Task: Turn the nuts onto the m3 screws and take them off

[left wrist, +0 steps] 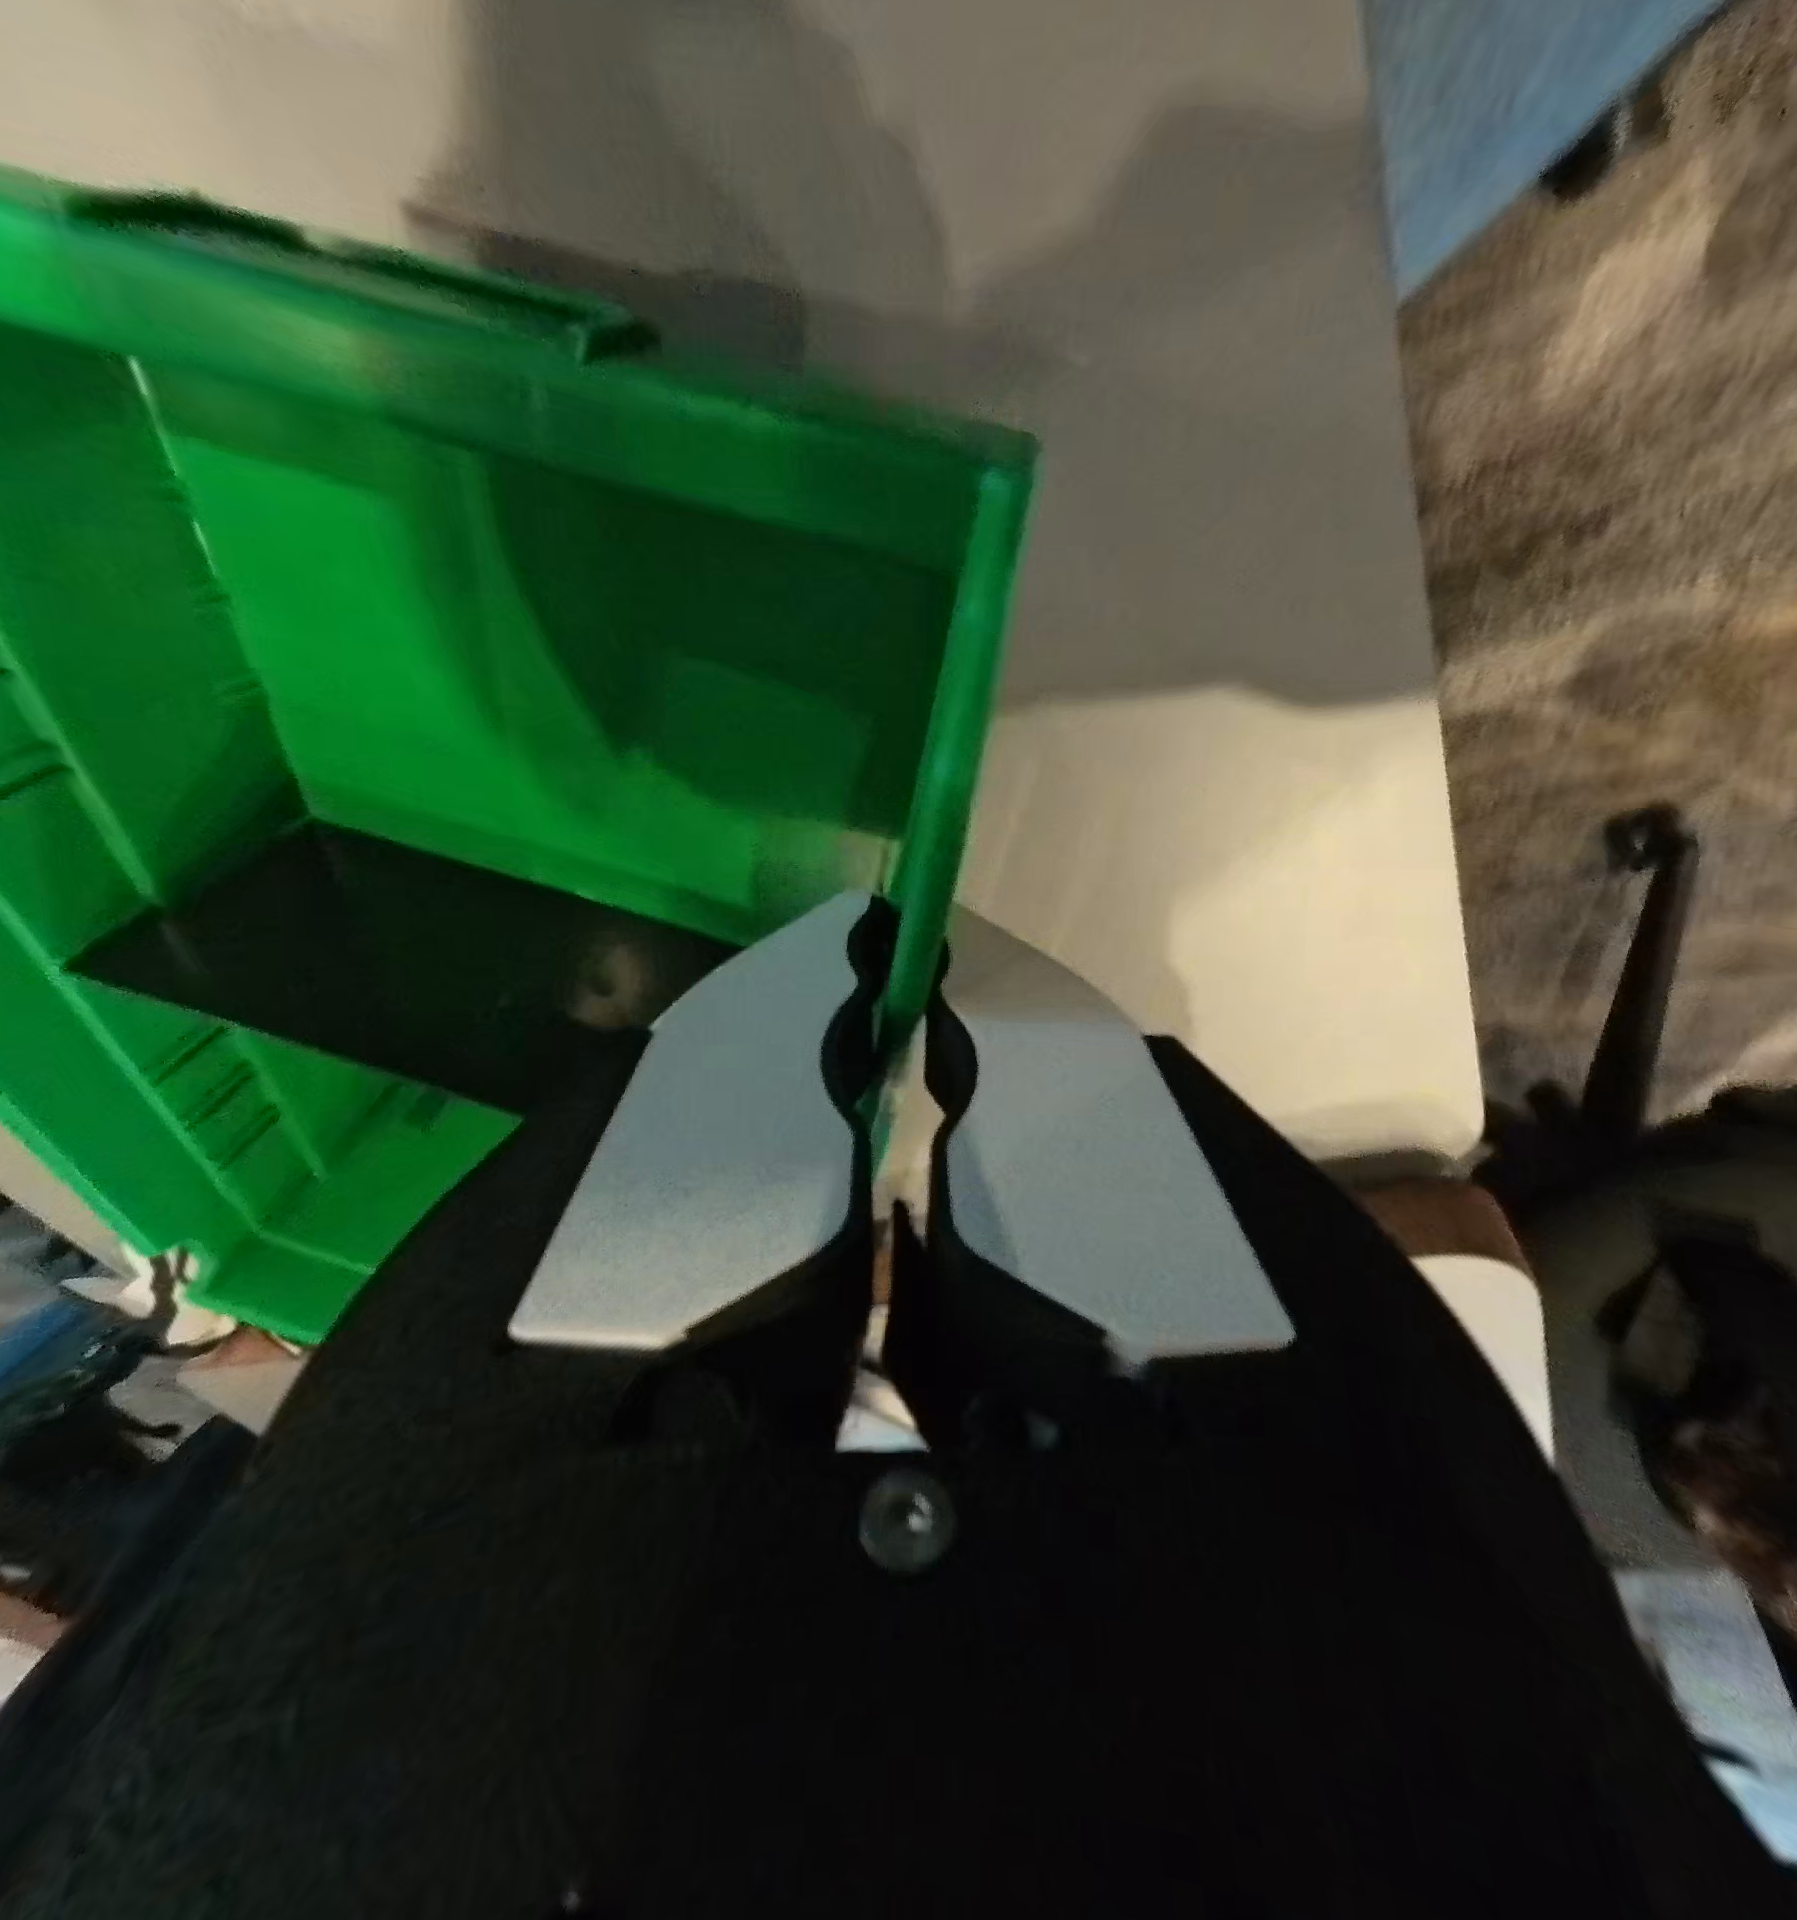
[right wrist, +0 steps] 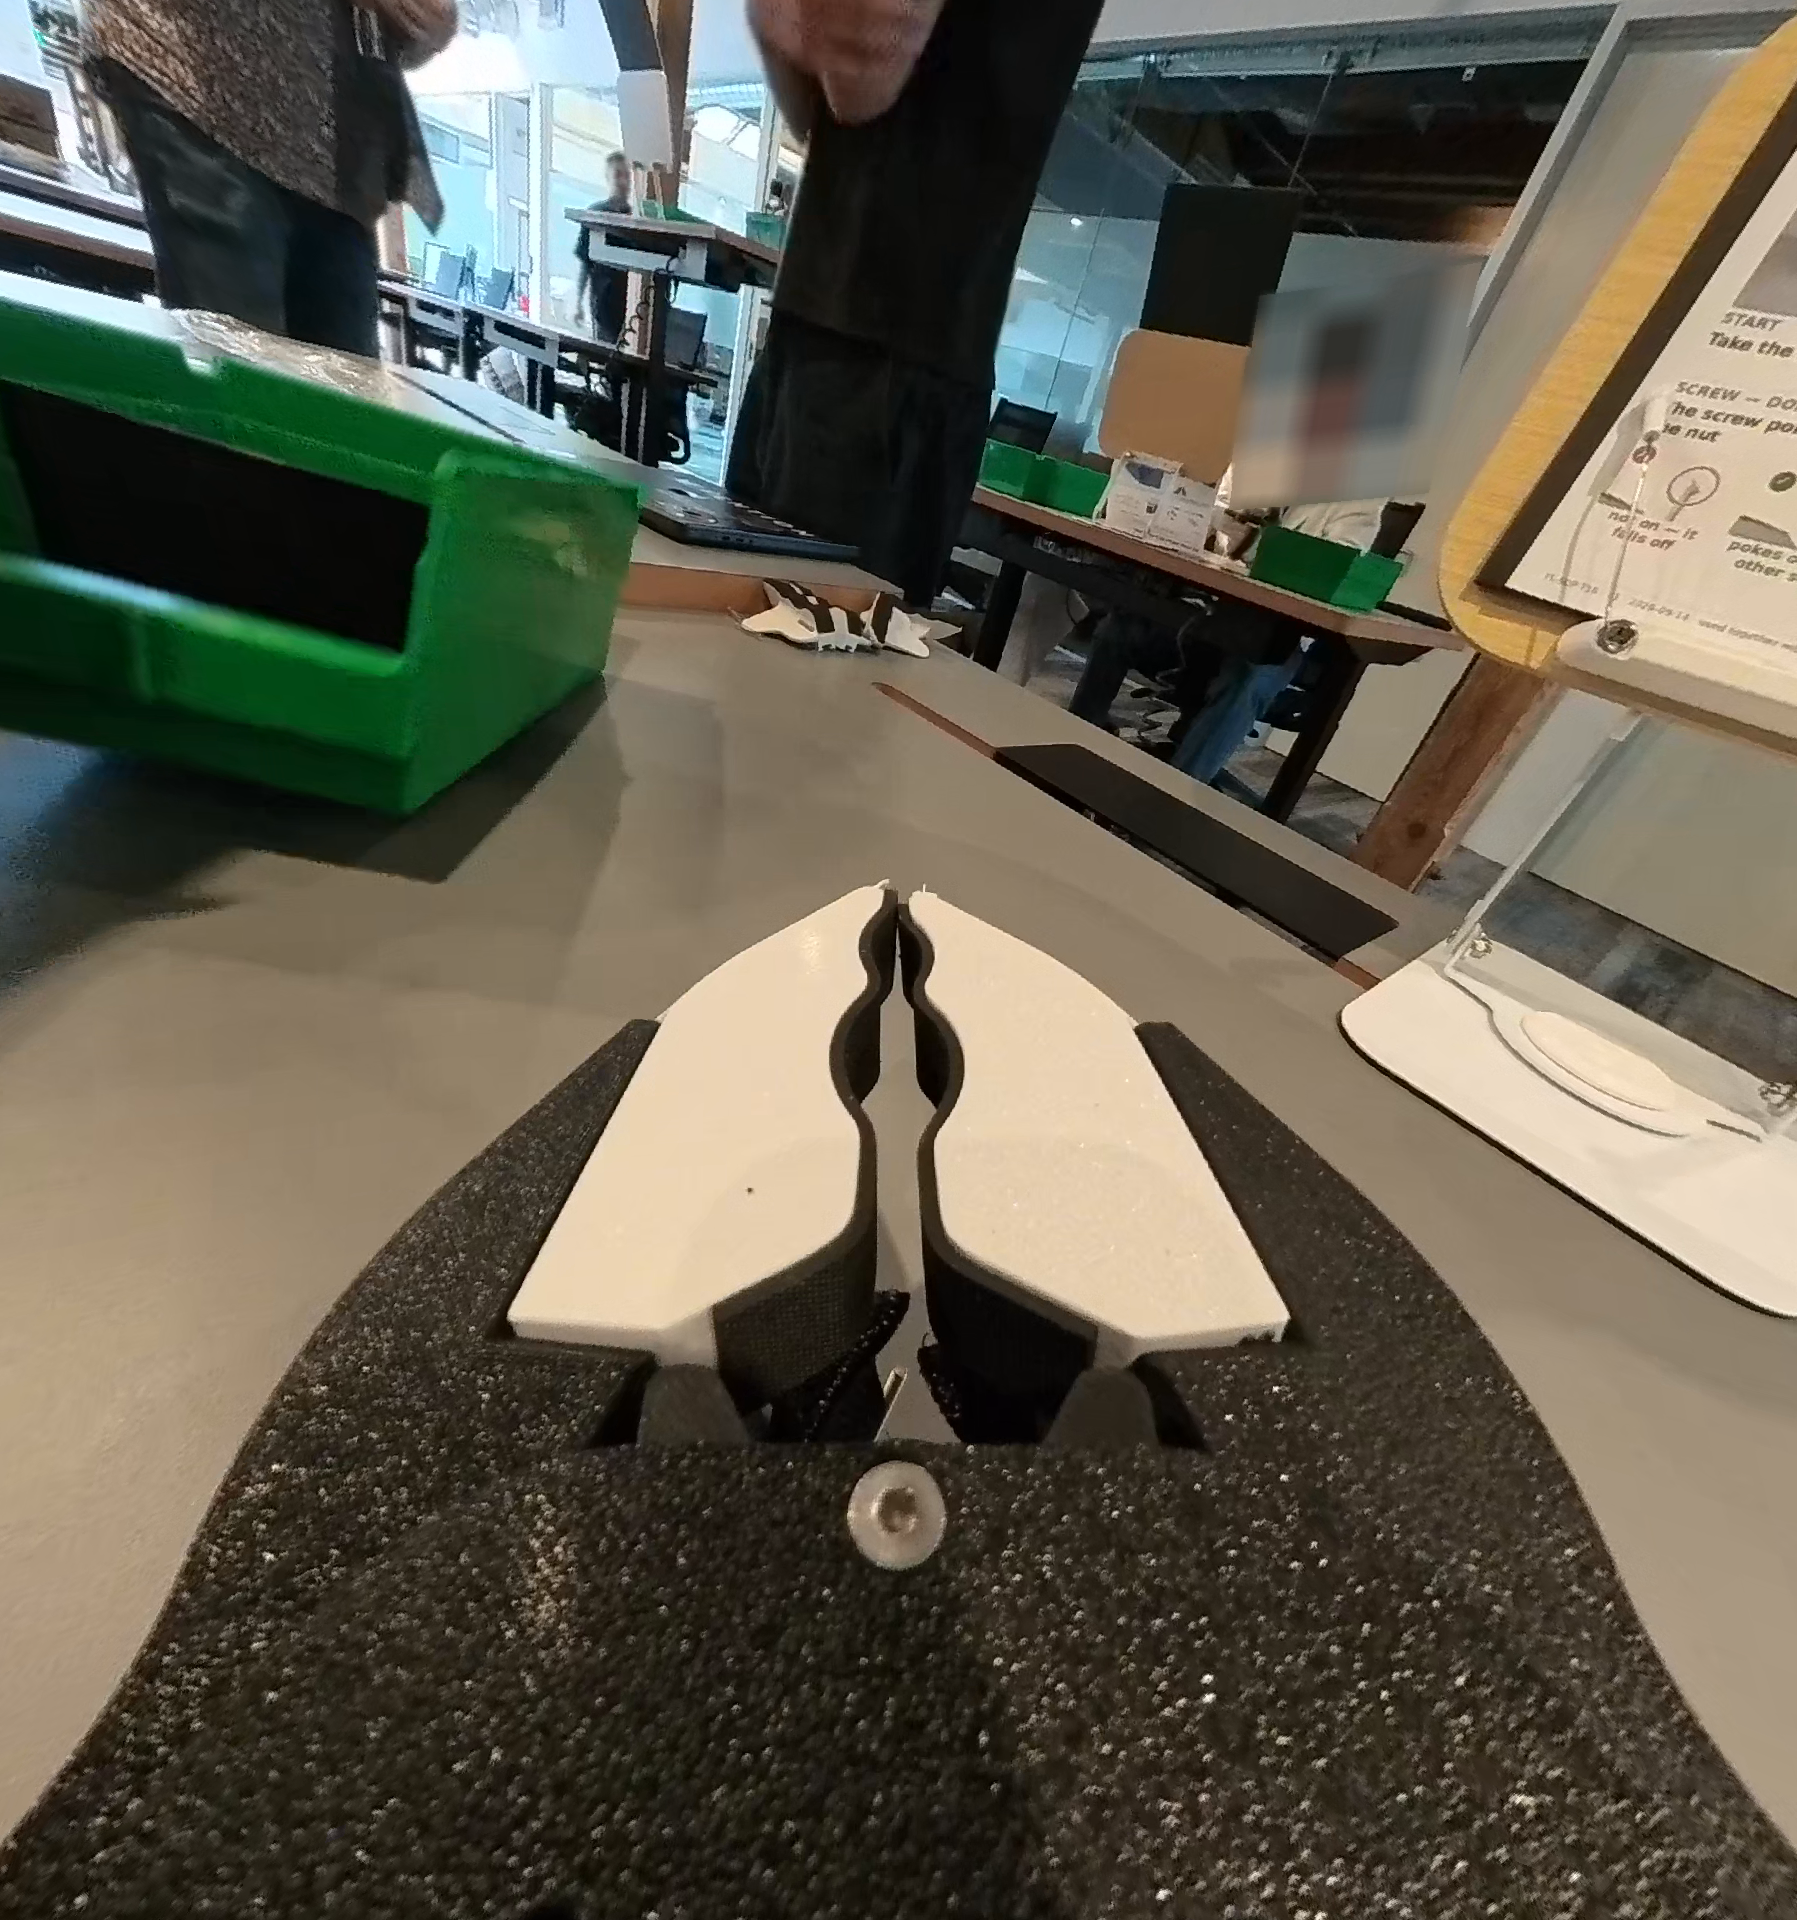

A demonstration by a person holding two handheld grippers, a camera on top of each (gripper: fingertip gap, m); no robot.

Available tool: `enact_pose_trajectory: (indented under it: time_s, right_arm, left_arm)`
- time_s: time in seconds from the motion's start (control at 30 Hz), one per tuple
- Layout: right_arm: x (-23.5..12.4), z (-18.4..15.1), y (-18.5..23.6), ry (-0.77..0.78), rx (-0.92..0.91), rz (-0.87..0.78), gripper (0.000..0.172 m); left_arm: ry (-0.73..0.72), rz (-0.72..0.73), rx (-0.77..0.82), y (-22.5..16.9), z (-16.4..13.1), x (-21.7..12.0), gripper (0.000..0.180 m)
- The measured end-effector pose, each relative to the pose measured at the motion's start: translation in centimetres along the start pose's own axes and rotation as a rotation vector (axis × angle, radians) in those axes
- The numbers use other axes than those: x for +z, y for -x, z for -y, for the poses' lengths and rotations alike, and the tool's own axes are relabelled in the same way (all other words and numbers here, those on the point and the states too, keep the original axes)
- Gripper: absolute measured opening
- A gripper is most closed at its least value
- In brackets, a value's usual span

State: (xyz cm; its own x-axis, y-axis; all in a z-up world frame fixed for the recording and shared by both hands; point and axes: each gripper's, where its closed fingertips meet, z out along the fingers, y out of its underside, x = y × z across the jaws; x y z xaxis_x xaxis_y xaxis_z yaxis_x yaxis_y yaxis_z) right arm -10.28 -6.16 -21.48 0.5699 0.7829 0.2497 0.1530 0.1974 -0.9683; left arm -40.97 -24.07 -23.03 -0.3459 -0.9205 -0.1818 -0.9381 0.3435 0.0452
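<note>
Green bin (left wrist: 437,623), plastic w/ black floor, tipped up off the grey table (right wrist: 665,935), blurred. Small pale ring (left wrist: 603,982) on its floor, too blurred to name. Left gripper (left wrist: 899,997) clamped on the bin's side wall. Right gripper (right wrist: 899,914) closed, holding nothing, low over table; sign stand (right wrist: 1600,1091) to the right.

Open grey tabletop (right wrist: 520,1039) ahead of right gripper (right wrist: 899,914), green bin (right wrist: 354,644) blocking far left, white stand base (right wrist: 1496,1132) and sign board (right wrist: 1642,436) crowding right, white scraps (right wrist: 832,623) far centre.
</note>
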Motion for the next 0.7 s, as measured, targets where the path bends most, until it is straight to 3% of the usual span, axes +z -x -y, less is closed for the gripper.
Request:
enact_pose_trajectory:
  time_s: [0.03,0.2,0.43,0.7]
  right_arm:
    - [0.0,0.0,0.0,0.001,0.002,0.000,0.000]
    - [0.0,0.0,0.0,-0.001,0.009,0.002,0.000]
    - [0.0,0.0,-0.1,-0.004,0.017,0.006,0.000]
    - [-0.2,0.2,-0.2,-0.022,0.035,0.010,0.000]
  left_arm:
    - [0.015,-0.009,0.011,-0.2,-0.2,0.3,0.004]
    - [0.088,-0.009,0.052,-0.8,-0.9,1.5,0.004]
    - [0.102,0.039,-0.046,-0.6,-1.4,2.7,0.007]
    - [0.129,0.026,-0.251,-2.6,-3.0,1.0,0.051]
